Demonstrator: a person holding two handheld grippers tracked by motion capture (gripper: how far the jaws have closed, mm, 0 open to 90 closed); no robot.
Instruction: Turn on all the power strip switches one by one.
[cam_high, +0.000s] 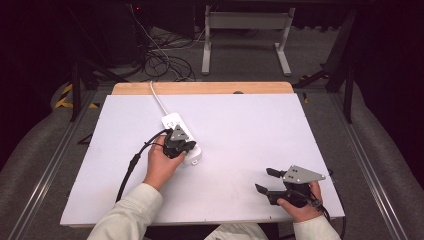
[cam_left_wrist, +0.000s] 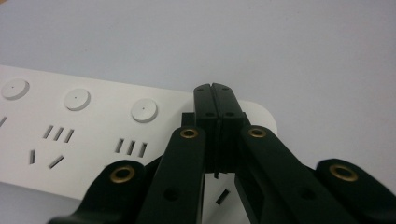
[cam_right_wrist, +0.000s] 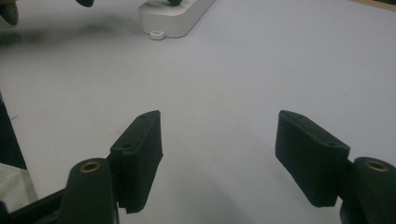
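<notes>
High view: my left claw (cam_high: 181, 145) sits over the near end of a white power strip (cam_high: 175, 123), which lies on the white counter (cam_high: 260, 130) left of centre, its long axis running away from me and its white cord (cam_high: 157, 97) leading off toward the far wooden edge. My left hand (cam_high: 161, 165) grips the tool from behind, and a black cable (cam_high: 131, 167) trails back along my sleeve.

Left gripper view: my left claw (cam_left_wrist: 215, 100) has its jaws pressed flat together with nothing between them, the tips poised above the rounded end of the power strip (cam_left_wrist: 84, 135). Three round buttons and rows of socket slots run along the strip's top face. I cannot tell whether the tips touch the strip.

High view: my right claw (cam_high: 269, 181) rests near the counter's near right corner, well apart from the strip, held in my right hand (cam_high: 300, 200).

Right gripper view: my right claw (cam_right_wrist: 219, 158) has its jaws spread wide over bare counter (cam_right_wrist: 243, 70), holding nothing; the end of the power strip (cam_right_wrist: 175, 16) shows far off at the top.
</notes>
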